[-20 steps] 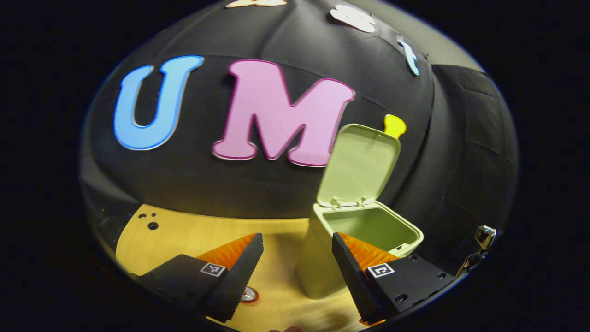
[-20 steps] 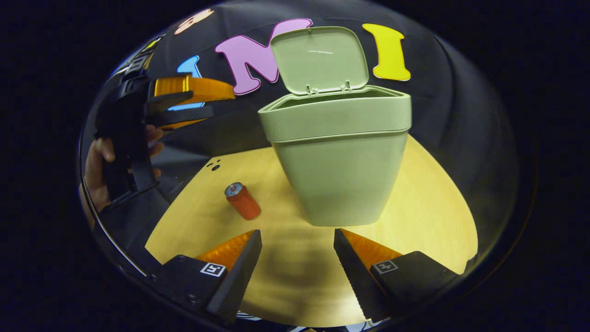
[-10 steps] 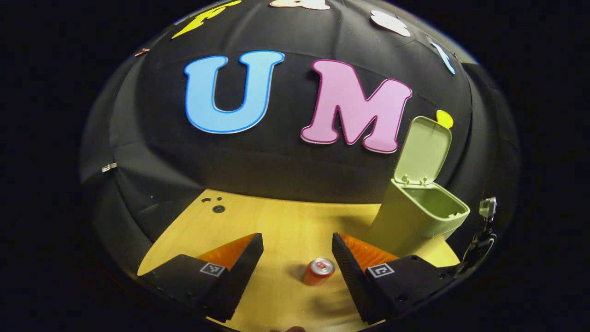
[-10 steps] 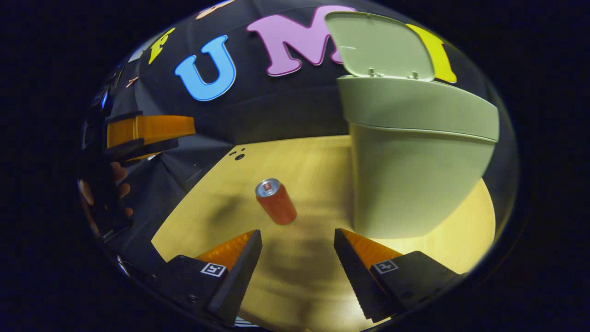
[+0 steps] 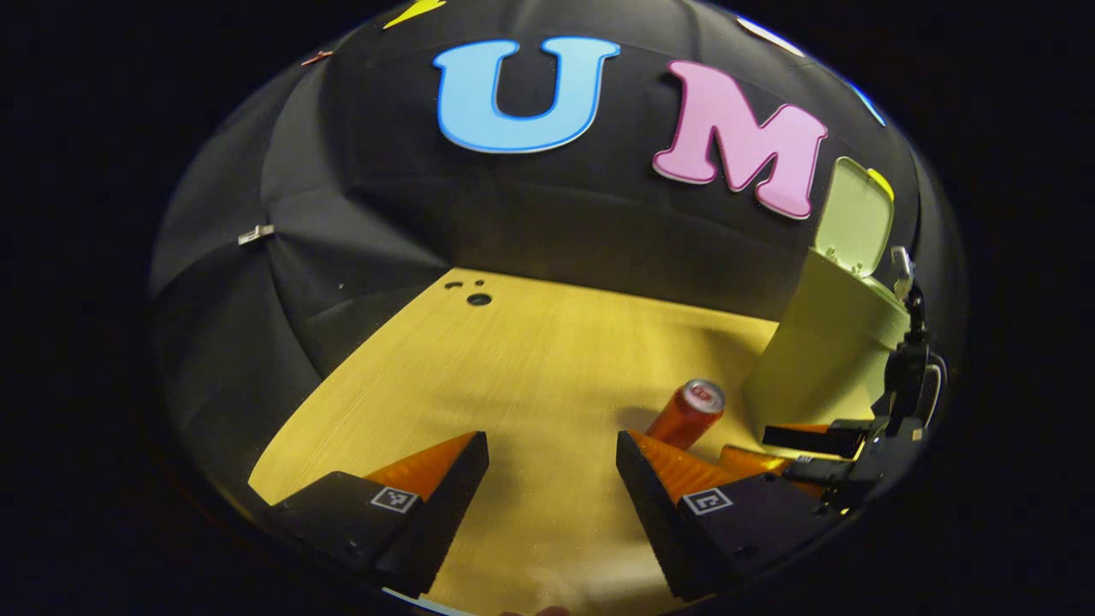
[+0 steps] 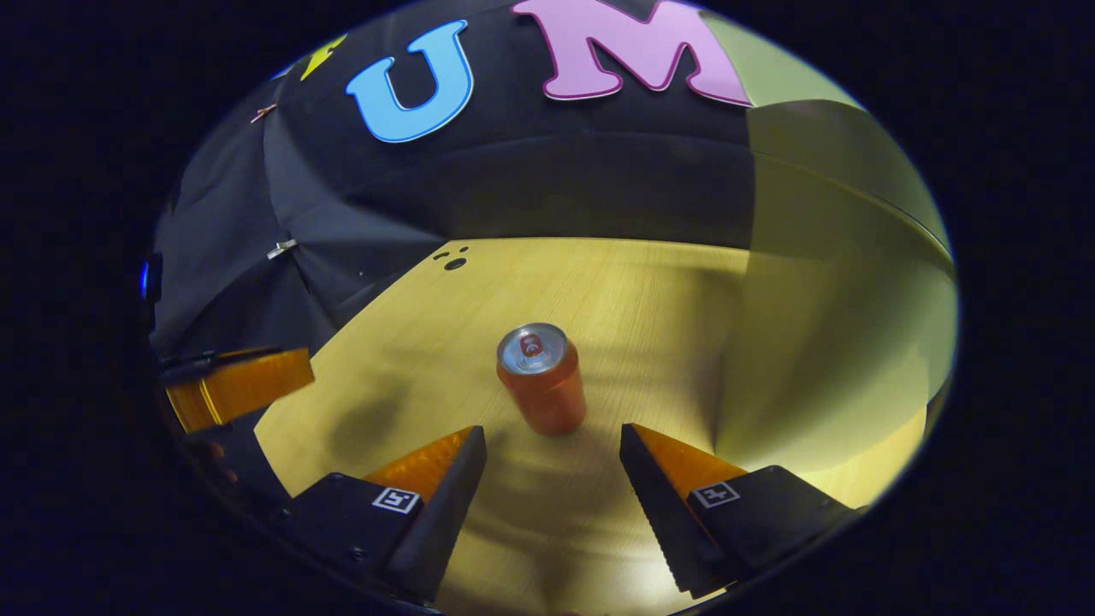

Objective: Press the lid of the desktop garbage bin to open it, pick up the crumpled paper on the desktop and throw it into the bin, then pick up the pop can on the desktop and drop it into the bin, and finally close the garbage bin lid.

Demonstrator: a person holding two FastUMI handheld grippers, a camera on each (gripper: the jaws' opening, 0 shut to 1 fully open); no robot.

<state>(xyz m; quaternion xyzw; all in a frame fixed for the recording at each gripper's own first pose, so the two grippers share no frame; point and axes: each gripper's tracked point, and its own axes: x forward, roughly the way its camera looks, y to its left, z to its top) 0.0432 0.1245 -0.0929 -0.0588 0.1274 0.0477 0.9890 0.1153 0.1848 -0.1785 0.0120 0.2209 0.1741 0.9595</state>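
Right gripper (image 6: 552,445) spread wide and empty, lined up on the pop can (image 6: 542,377), upright on the wooden desktop (image 6: 616,282) just ahead of the gap between the fingers. Left gripper (image 5: 552,449) likewise open, holding nothing, off to the can's other side.

Likely step: closing in on the can. Risk of tipping it by nudging with one fingertip before the other arrives (a light can, probably, quick to roll). Risk too of a pinch near the top rim, letting it slip on the lift. Green garbage bin (image 6: 843,282) close beside the can, so a wide swing could bump its wall.

Bin cut off at the edge of the right gripper view, opening hidden. Lid (image 5: 854,218) standing open in the left gripper view, interior not visible, so impossible to confirm any crumpled paper inside.
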